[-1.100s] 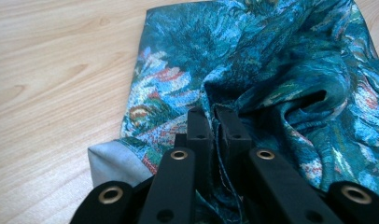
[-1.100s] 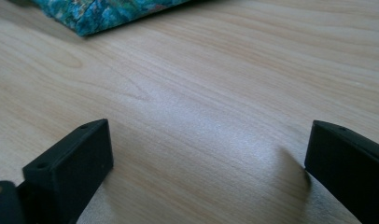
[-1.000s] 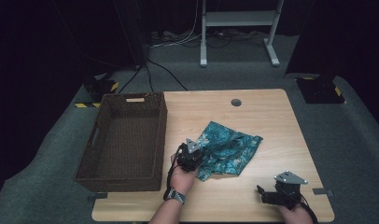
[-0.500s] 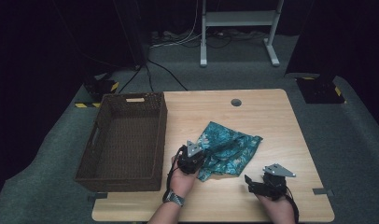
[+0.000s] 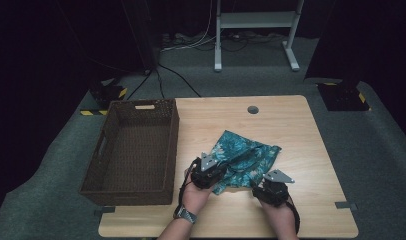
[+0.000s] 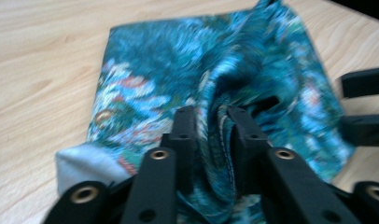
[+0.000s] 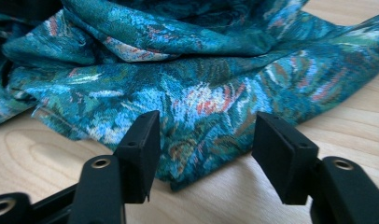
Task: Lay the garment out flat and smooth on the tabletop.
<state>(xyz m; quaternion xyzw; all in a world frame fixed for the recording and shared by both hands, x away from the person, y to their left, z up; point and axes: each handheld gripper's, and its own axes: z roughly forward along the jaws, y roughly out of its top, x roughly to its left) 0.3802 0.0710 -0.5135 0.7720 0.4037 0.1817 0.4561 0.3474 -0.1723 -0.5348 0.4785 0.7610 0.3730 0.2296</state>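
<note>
Teal floral cloth [image 5: 243, 159] lies crumpled on the wooden table [image 5: 301, 130], right of centre and toward the near edge, just right of the wicker basket [image 5: 133, 150]. Pattern is blue-green with red and white flecks; a pale underside shows at one turned corner in the left gripper view [image 6: 80, 161].

Left gripper [image 5: 209, 172] sits at the cloth's near-left edge, held by the person's left hand [image 5: 196, 192]. In its own view the jaws stand either side of a raised fold of the cloth [image 6: 215, 135]; the gap is narrow and the fold fills it. Jaws have just been easing apart, with the fabric between them; the fold looks bunched against both pads, though the picture is blurred.

Right gripper [image 5: 272, 189] is at the near-right edge of the cloth, in the right hand [image 5: 281, 215]. Its jaws are spread about half way and have just been closing. The cloth's hem [image 7: 201, 154] lies between and just ahead of them, flat on the table; pads [image 7: 141, 140] stand clear of the fabric on both sides.

Basket: dark brown, rectangular, woven, with a cut-out handle [image 5: 144, 106] in the far wall. Nothing in it. It stands on the left part of the table, long side running away from the person, its near corner close to the left hand.

A round cable hole [image 5: 252, 109] sits near the table's far edge.
</note>
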